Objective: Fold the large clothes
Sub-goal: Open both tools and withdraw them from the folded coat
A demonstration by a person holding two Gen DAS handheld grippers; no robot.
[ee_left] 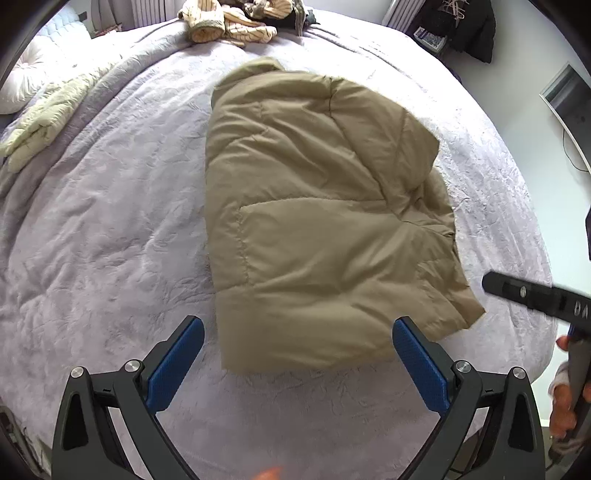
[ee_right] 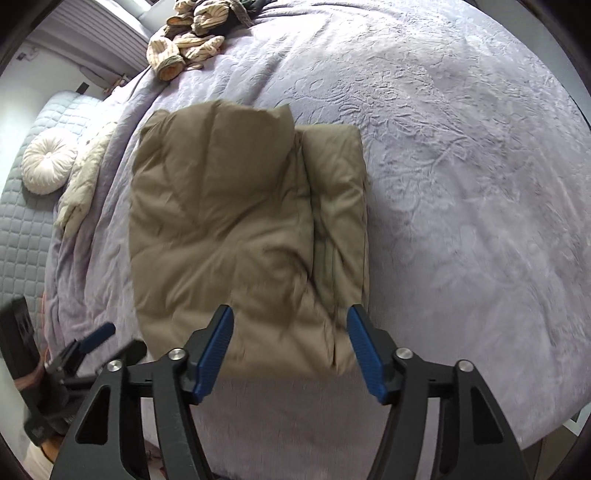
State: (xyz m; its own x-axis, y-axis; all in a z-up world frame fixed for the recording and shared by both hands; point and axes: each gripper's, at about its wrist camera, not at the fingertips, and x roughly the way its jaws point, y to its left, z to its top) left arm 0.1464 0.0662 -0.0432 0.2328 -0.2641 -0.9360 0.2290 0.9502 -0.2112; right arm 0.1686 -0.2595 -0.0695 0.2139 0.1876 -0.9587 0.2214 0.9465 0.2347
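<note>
A tan padded jacket [ee_left: 317, 221] lies folded into a rough rectangle on the lilac bedspread [ee_left: 110, 229]. My left gripper [ee_left: 297, 326] hangs above the jacket's near edge, jaws wide apart, nothing between the blue pads. In the right wrist view the same jacket [ee_right: 236, 229] shows a sleeve or side panel folded along its right side. My right gripper [ee_right: 290, 315] hovers over the jacket's near hem, open, pads clear of the cloth. The right tool's black body [ee_left: 535, 295] and a hand appear at the right edge of the left wrist view.
A heap of striped cream clothes [ee_left: 229, 22] lies at the far end of the bed. A pale green blanket [ee_left: 48, 118] and a round white cushion [ee_right: 48, 166] sit at the left. Dark clothing [ee_left: 461, 26] hangs on the wall at the far right. Bare bedspread [ee_right: 461, 184] spreads right of the jacket.
</note>
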